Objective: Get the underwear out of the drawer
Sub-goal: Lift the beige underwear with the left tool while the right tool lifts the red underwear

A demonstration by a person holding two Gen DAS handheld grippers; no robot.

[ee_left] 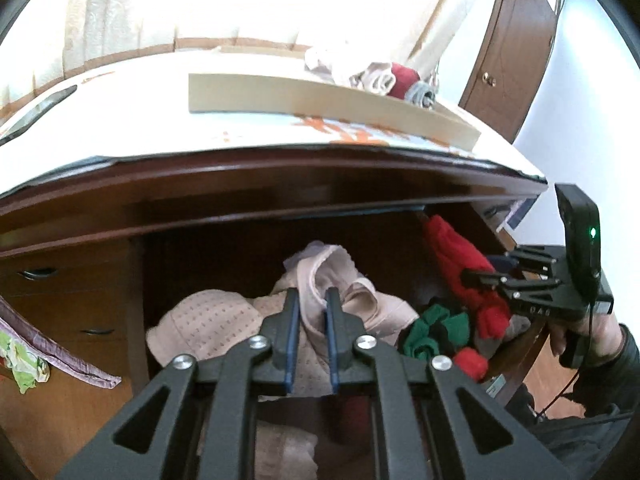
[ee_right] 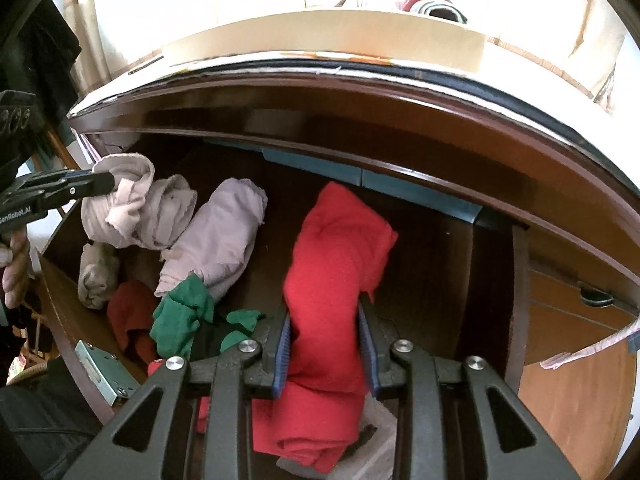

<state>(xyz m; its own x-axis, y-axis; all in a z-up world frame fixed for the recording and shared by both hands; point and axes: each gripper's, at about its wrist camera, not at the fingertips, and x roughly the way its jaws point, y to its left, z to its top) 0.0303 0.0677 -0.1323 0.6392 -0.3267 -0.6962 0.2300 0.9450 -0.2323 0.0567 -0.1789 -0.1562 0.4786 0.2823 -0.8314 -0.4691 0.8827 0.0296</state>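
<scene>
The drawer (ee_right: 432, 280) stands pulled out under the dresser top and holds loose underwear. My left gripper (ee_left: 313, 296) is shut on a beige perforated piece of underwear (ee_left: 208, 320), pinching a fold of it and holding it up above the pile. From the right wrist that left gripper (ee_right: 112, 182) shows at the left with the beige bundle (ee_right: 136, 208) hanging from its tips. My right gripper (ee_right: 326, 304) is shut on a red garment (ee_right: 336, 248), which stands bunched up between the pads. In the left wrist view the right gripper (ee_left: 466, 276) holds the red garment (ee_left: 456, 256) at the drawer's right side.
Green (ee_right: 184, 312), pale lilac (ee_right: 224, 232) and dark red pieces lie in the drawer. A shallow cardboard box (ee_left: 320, 96) with several rolled garments (ee_left: 384, 76) sits on the dresser top. Small drawers with handles (ee_left: 38, 272) flank the opening. A brown door (ee_left: 508, 52) stands at the far right.
</scene>
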